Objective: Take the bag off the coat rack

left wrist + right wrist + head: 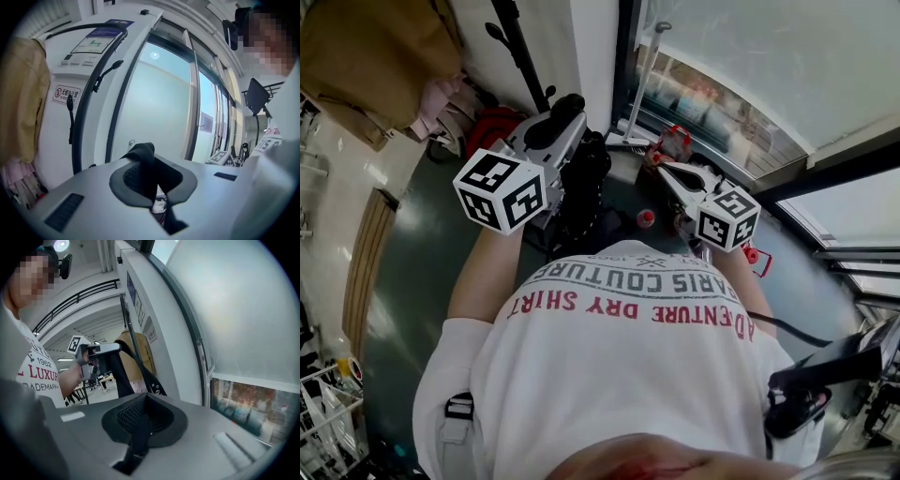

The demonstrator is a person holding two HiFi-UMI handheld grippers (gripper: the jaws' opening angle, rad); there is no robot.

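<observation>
The black bag (581, 192) hangs in front of my chest between the two grippers. My left gripper (565, 114) is shut on one of its black straps (144, 161), which folds up out of the closed jaws (151, 180). My right gripper (664, 169) is shut on another strap (140, 430) that runs through its jaws (143, 420). In the right gripper view the left gripper (101, 350) holds a strap (112, 373) up at mid-left. The black coat rack pole (86, 101) stands left of the glass door, and its two visible hooks (107, 73) are bare.
A tan coat (375, 52) and pink clothing (441, 103) hang at the upper left, with a red item (492, 127) below them. Glass doors (159, 103) and a white wall with signs (65, 96) are close ahead. A small red object (675, 141) lies by the door sill.
</observation>
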